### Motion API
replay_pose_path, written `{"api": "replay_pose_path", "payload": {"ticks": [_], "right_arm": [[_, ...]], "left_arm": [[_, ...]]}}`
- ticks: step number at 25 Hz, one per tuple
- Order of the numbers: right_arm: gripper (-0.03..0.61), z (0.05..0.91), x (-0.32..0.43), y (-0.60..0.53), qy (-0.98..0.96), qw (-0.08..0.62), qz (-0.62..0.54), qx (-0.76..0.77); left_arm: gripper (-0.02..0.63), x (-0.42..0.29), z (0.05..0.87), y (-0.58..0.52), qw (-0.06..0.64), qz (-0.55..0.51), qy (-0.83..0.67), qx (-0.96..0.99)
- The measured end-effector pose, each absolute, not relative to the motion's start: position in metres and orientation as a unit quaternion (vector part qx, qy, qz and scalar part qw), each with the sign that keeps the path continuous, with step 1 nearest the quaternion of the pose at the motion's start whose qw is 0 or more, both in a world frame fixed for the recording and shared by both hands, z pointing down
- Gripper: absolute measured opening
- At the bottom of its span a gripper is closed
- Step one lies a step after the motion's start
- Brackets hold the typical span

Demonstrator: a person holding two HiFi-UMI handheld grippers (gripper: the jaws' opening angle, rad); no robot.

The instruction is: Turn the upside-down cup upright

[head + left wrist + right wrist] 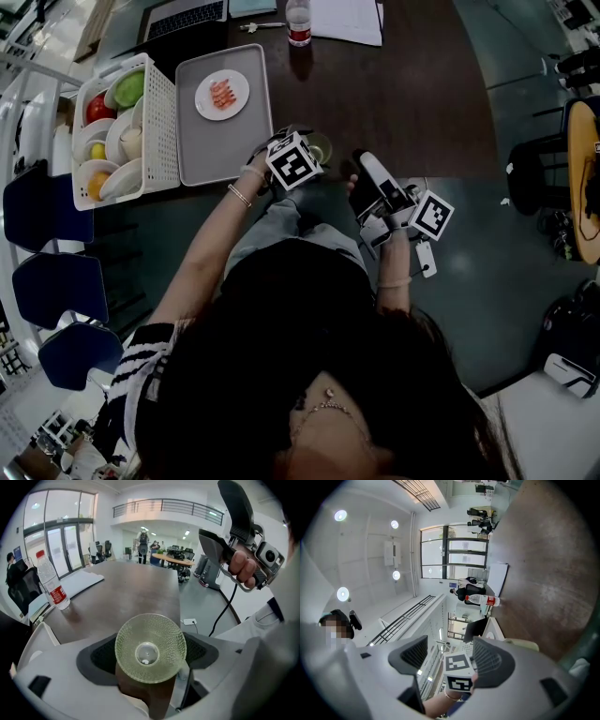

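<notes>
A green, bumpy glass cup (164, 641) fills the gap between my left gripper's (149, 654) jaws, which are shut on it. One round end of the cup faces the camera, and I cannot tell whether it is the base or the mouth. In the head view the cup (321, 146) is held at the near edge of the dark table, just past the left gripper (308, 156). My right gripper (364, 184) hovers to the right of the cup, off the table's edge. Its jaws stand open around nothing (450, 657).
A grey tray (211, 150) with a small plate of food (222, 95) lies left of the cup. A white basket (159, 122) of bowls and fruit stands beside it. A water bottle (298, 23), a laptop (183, 17) and papers (349, 19) sit at the far edge.
</notes>
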State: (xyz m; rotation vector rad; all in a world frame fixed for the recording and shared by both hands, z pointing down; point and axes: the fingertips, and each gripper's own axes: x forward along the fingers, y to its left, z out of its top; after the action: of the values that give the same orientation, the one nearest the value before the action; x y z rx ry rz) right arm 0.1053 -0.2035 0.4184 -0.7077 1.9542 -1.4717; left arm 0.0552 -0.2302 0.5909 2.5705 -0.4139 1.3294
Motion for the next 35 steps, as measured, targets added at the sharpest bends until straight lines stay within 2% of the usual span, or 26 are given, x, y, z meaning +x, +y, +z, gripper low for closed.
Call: {"api": "replay_pose_path", "payload": {"ticks": [15, 22, 27, 31, 35], "right_arm": [[0.318, 0.415, 0.098, -0.204, 0.750, 0.279, -0.541, -0.260], [0.313, 0.415, 0.088, -0.208, 0.778, 0.230, -0.513, -0.281], [0.263, 0.413, 0.084, -0.217, 0.797, 0.195, -0.462, -0.336], [0.182, 0.414, 0.085, -0.222, 0.811, 0.145, -0.405, -0.397], [0.113, 0.415, 0.081, -0.222, 0.830, 0.079, -0.327, -0.445]], "left_arm": [[0.403, 0.040, 0.560, -0.227, 0.119, 0.424, -0.172, 0.881], [0.402, 0.012, 0.513, -0.226, 0.186, 0.337, -0.240, 0.891], [0.402, -0.009, 0.493, -0.230, 0.220, 0.278, -0.276, 0.893], [0.402, -0.022, 0.479, -0.232, 0.246, 0.229, -0.303, 0.892], [0.259, -0.035, 0.460, -0.238, 0.231, 0.188, -0.352, 0.887]]}}
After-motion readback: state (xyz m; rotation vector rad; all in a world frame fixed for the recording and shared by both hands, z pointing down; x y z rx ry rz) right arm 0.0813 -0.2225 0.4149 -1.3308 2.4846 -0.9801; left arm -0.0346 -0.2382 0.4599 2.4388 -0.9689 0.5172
